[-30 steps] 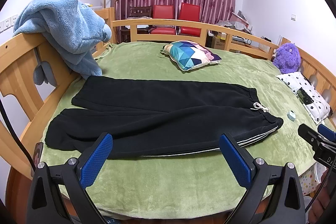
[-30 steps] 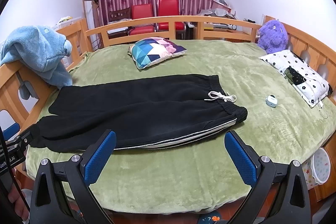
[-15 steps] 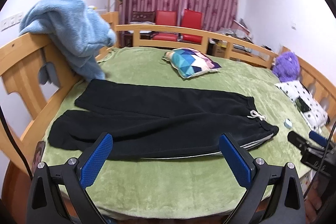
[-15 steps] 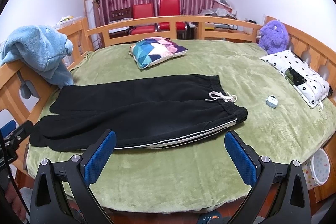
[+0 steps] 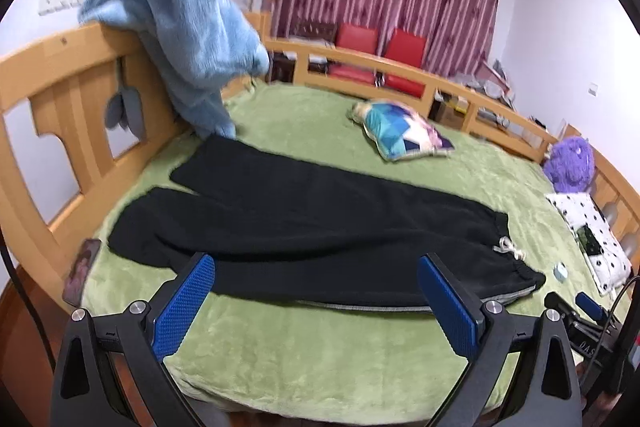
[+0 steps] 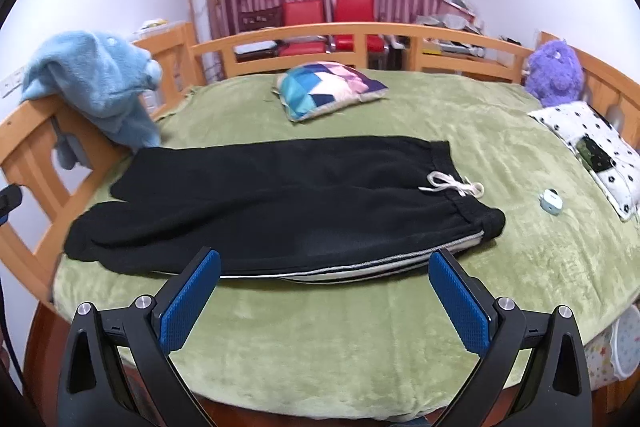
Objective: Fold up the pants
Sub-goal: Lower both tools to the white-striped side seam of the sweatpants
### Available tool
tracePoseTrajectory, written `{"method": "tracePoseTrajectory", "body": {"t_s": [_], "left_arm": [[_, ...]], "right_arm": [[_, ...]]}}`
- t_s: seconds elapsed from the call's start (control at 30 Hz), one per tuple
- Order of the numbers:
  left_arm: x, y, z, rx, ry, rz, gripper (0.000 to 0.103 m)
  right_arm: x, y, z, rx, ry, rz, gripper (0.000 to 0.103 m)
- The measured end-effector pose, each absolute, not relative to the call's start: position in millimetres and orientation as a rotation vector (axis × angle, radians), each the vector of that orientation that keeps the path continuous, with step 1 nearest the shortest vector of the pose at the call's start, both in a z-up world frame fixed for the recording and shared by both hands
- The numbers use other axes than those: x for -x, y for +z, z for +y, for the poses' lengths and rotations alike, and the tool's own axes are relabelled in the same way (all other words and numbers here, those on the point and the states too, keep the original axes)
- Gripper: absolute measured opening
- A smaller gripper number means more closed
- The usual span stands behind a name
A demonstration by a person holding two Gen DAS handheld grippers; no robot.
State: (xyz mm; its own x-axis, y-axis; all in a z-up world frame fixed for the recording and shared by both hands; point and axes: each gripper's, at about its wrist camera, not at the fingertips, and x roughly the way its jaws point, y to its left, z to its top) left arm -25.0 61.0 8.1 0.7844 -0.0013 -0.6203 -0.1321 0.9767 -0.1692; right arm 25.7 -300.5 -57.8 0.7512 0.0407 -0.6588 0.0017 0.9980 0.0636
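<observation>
Black pants [image 5: 320,227] lie flat across the green bed cover [image 5: 312,343], leg cuffs at the left, waistband with a white drawstring [image 6: 452,183] at the right. A grey side stripe runs along the near edge. The pants also show in the right wrist view [image 6: 280,203]. My left gripper [image 5: 316,301] is open and empty, above the bed's near edge in front of the pants. My right gripper [image 6: 324,297] is open and empty, also in front of the near edge of the pants.
A wooden bed rail [image 5: 60,99] carries a blue fleece blanket [image 5: 184,39] at the left. A colourful pillow [image 6: 328,87], a purple plush toy [image 6: 554,71], a dotted pillow [image 6: 592,143] and a small light-blue case [image 6: 550,201] lie on the bed. A phone [image 5: 80,273] lies at the left edge.
The left gripper has swung to the left and closer to the bed, so the rail and blanket loom larger. The right gripper has moved slightly nearer. Both stay open; the pants have not moved.
</observation>
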Motion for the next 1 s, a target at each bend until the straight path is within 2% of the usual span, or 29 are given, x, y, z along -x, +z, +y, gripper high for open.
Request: {"method": "tracePoseTrajectory", "body": {"t_s": [0.1,0.23,0.43,1.0], "left_arm": [[10.1,-13.8,67.9,0.212,0.036,0.765,0.094],[-2.1,-44.8,67.9,0.186,0.016,0.848,0.092],[-22.8,-87.2,67.0,0.218,-0.059,0.931,0.090],[-126.1,-170.0,40.4,0.223,0.006,1.098,0.090]], "right_arm": [[-34.1,-84.9,-311.4,-0.129,0.016,0.804,0.099],[-48.5,-125.7,-327.8,-0.207,-0.036,0.951,0.077],[-68.0,-155.8,-350.2,-0.290,-0.069,1.030,0.076],[-177.8,-214.6,-366.4,-0.237,-0.114,1.160,0.076]]}}
